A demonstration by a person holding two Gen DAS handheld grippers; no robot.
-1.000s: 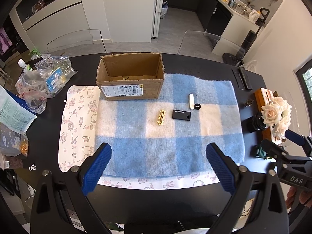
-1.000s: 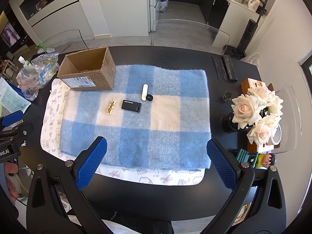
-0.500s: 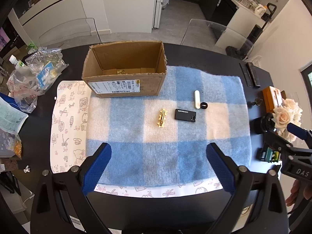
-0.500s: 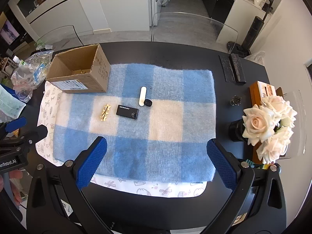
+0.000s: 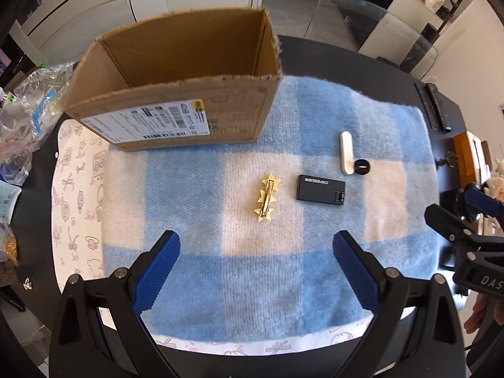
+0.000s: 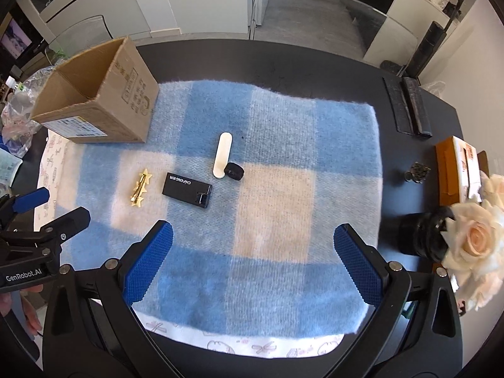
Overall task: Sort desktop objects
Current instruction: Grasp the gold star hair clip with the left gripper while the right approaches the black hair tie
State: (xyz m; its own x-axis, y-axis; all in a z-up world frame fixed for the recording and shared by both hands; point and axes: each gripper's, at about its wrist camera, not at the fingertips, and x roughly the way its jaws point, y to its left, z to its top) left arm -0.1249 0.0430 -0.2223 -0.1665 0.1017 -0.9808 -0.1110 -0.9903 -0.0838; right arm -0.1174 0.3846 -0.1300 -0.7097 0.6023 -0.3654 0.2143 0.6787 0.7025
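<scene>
A gold star hair clip [image 5: 267,198] [image 6: 141,187] lies on the blue-and-cream checked blanket [image 5: 220,264] [image 6: 277,208]. Right of it sit a flat black device [image 5: 320,187] [image 6: 186,189], a white oblong stick [image 5: 346,152] [image 6: 222,155] and a small black ring [image 5: 362,167] [image 6: 234,171]. An open cardboard box [image 5: 176,116] [image 6: 94,100] stands at the blanket's far left corner. My left gripper [image 5: 255,271] is open, hovering just short of the clip. My right gripper [image 6: 253,264] is open over the blanket's near middle, with nothing between its fingers.
Plastic bags [image 5: 28,110] crowd the table's left edge. On the right stand a vase of cream roses [image 6: 472,230], an orange box [image 6: 453,167] and two black bars [image 6: 409,107]. A printed cloth [image 5: 78,204] shows under the blanket.
Both grippers have moved forward and lower over the blanket; the box and small items now look larger and closer. Nothing on the blanket has shifted.
</scene>
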